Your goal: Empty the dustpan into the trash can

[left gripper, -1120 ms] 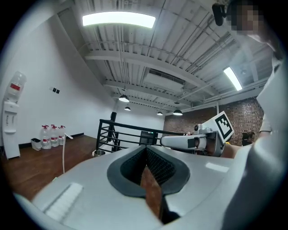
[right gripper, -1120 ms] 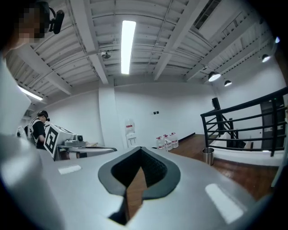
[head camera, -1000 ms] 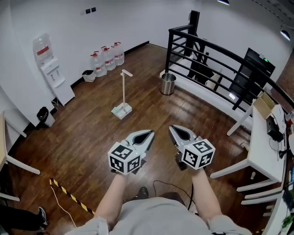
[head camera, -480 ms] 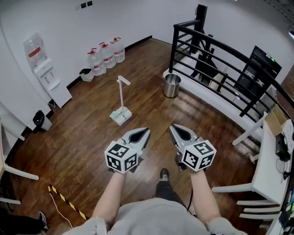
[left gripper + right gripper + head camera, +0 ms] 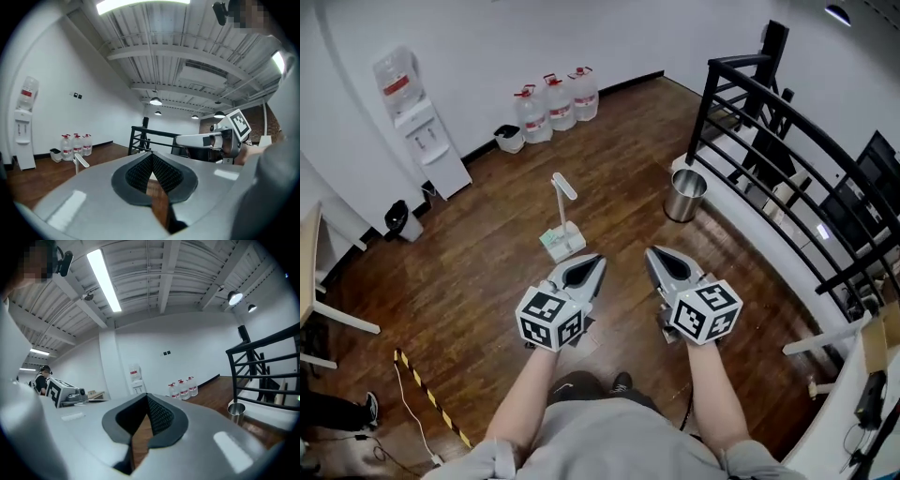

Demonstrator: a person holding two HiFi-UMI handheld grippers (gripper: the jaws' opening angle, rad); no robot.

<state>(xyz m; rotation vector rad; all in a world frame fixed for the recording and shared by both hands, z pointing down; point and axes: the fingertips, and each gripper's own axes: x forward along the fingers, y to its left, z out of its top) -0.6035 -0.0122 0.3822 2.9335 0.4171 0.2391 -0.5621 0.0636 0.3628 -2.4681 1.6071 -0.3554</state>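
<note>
A white dustpan (image 5: pixel 562 241) with a tall upright handle stands on the wooden floor, just beyond my left gripper (image 5: pixel 597 262). Its handle top (image 5: pixel 80 161) shows low at the left of the left gripper view. A steel trash can (image 5: pixel 685 195) stands by the black railing, ahead and right of my right gripper (image 5: pixel 651 253), and shows again as the steel trash can (image 5: pixel 236 409) in the right gripper view. Both grippers are held side by side at waist height, pointing forward. The left gripper (image 5: pixel 152 157) and right gripper (image 5: pixel 146 398) are shut with nothing in them.
A black railing (image 5: pixel 787 141) runs along the right side behind the can. Three water bottles (image 5: pixel 555 98), a water dispenser (image 5: pixel 417 122) and small bins (image 5: pixel 398 220) line the far wall. A table leg (image 5: pixel 328 319) and striped floor tape (image 5: pixel 422 384) lie at the left.
The person has walked forward: the dustpan and trash can now lie closer and the room has swung leftward in view. Both grippers stay shut, side by side.
</note>
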